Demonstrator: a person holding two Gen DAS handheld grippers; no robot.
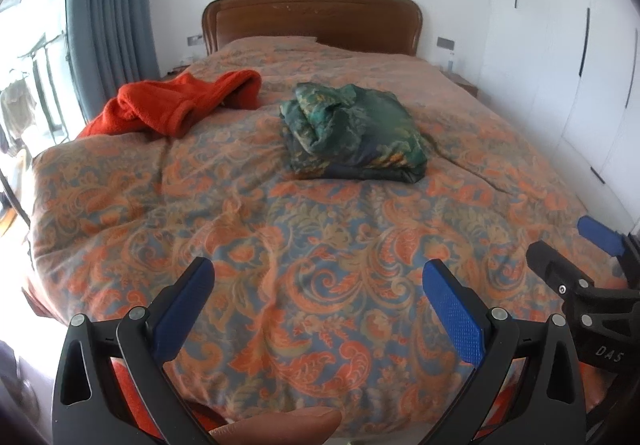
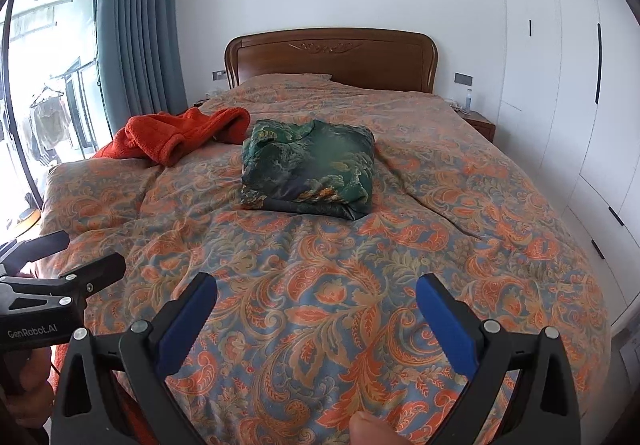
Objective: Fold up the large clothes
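Green patterned garment [image 1: 352, 133] sits folded in a compact bundle on the bedspread [image 1: 280, 245], well ahead of both sets of jaws, roughly centred. Red fleece garment [image 1: 176, 105] lies crumpled ahead and to the left of it, apart. Left gripper [image 1: 320, 309] jaws spread wide, nothing between them. Right gripper [image 2: 316, 313] same: wide apart, holding nothing, above the near bedspread.

Bright daylight floods from the window [image 2: 44, 85] (blown out) — edges bend, corners vignette.
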